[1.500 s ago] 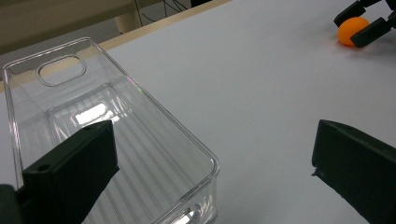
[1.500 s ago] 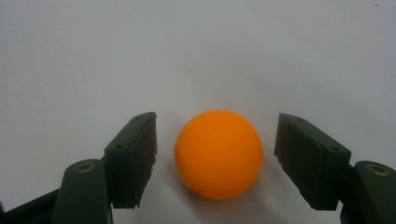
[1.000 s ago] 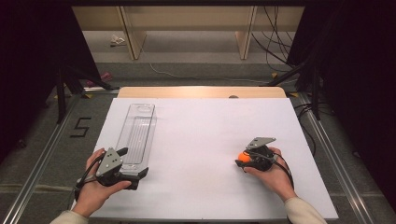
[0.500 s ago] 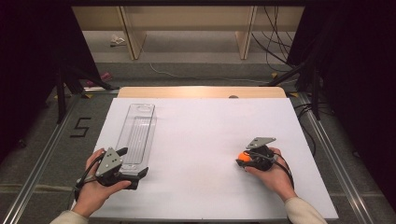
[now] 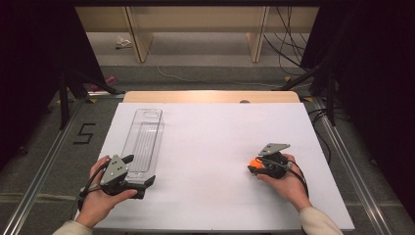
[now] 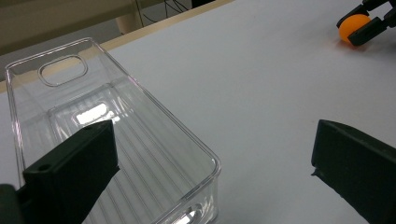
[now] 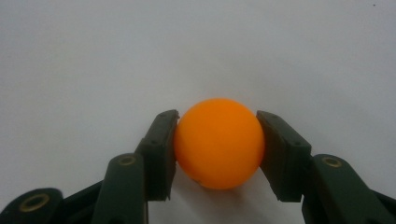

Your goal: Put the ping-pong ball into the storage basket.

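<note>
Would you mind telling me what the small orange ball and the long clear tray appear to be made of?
The small orange ball looks like thin, smooth matte plastic: evenly coloured, with a soft sheen and no glare. The long clear tray appears to be rigid, glossy transparent plastic, possibly acrylic: the white table shows through its ribbed floor, and its rounded rim catches bright highlights.

Orange ball (image 7: 218, 142), plain and unpatterned, between black jaws of the right gripper (image 7: 218, 154). At nine o'clock of the high view, a clear, colourless tray (image 5: 144, 139) with a ribbed floor. Black jaws again on the left gripper (image 6: 212, 172), grey plate on top. White table sheet (image 5: 210, 147), pale wood edge at twelve o'clock.
</note>
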A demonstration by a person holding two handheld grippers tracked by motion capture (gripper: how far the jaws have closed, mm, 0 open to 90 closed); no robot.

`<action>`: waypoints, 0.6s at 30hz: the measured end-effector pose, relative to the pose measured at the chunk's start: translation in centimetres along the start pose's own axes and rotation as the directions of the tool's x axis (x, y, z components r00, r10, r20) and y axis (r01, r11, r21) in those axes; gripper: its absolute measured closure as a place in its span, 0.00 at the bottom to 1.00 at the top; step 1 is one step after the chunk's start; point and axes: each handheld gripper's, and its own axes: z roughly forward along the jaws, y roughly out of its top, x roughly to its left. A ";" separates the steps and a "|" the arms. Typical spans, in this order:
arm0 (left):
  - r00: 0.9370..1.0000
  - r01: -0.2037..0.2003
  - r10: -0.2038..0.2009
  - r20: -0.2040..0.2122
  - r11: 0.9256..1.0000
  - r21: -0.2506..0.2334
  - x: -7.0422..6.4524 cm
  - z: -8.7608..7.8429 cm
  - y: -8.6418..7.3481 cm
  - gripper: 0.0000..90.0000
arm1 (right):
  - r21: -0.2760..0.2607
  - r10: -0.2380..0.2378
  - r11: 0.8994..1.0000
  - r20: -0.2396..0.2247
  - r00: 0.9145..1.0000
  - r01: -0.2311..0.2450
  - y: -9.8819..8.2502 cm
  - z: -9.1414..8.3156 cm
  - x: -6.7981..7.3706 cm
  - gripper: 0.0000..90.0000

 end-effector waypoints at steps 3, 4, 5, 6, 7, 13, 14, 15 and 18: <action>1.000 0.001 -0.001 -0.001 1.000 0.000 0.0 0.0 0.0 0.00 | -0.010 0.004 1.000 0.002 1.000 -0.004 0.1 -0.1 0.0 0.57; 1.000 0.001 -0.001 -0.002 1.000 0.000 0.0 0.0 0.0 0.00 | -0.011 0.002 1.000 0.003 1.000 -0.002 0.1 -0.2 0.0 0.57; 1.000 0.001 -0.001 -0.001 1.000 0.000 0.0 0.0 0.0 0.00 | -0.011 0.004 1.000 0.003 1.000 -0.004 0.2 -0.2 0.0 0.57; 1.000 0.001 -0.001 -0.001 1.000 0.000 0.0 0.0 0.0 0.00 | -0.014 0.004 1.000 0.004 1.000 -0.004 0.2 -0.3 0.0 0.57; 1.000 0.001 -0.001 0.000 1.000 0.000 0.0 0.0 0.0 0.00 | -0.016 0.001 1.000 0.005 1.000 -0.001 0.2 -0.3 0.0 0.57; 1.000 0.003 -0.003 -0.001 1.000 -0.002 0.0 0.0 0.0 0.00 | -0.028 0.003 1.000 0.006 1.000 -0.003 0.4 -0.5 0.2 0.57; 1.000 0.004 -0.004 0.000 1.000 -0.002 0.0 0.0 0.0 0.00 | -0.029 0.001 1.000 0.006 1.000 -0.001 0.5 -0.5 0.2 0.57; 1.000 0.005 -0.005 -0.001 1.000 -0.003 0.0 0.0 0.0 0.00 | -0.033 0.000 0.999 0.006 1.000 0.000 0.5 -0.6 0.2 0.57; 1.000 0.005 -0.005 -0.002 1.000 -0.004 0.0 0.0 0.0 0.00 | -0.039 0.002 0.999 0.006 1.000 -0.002 0.7 -0.7 0.2 0.57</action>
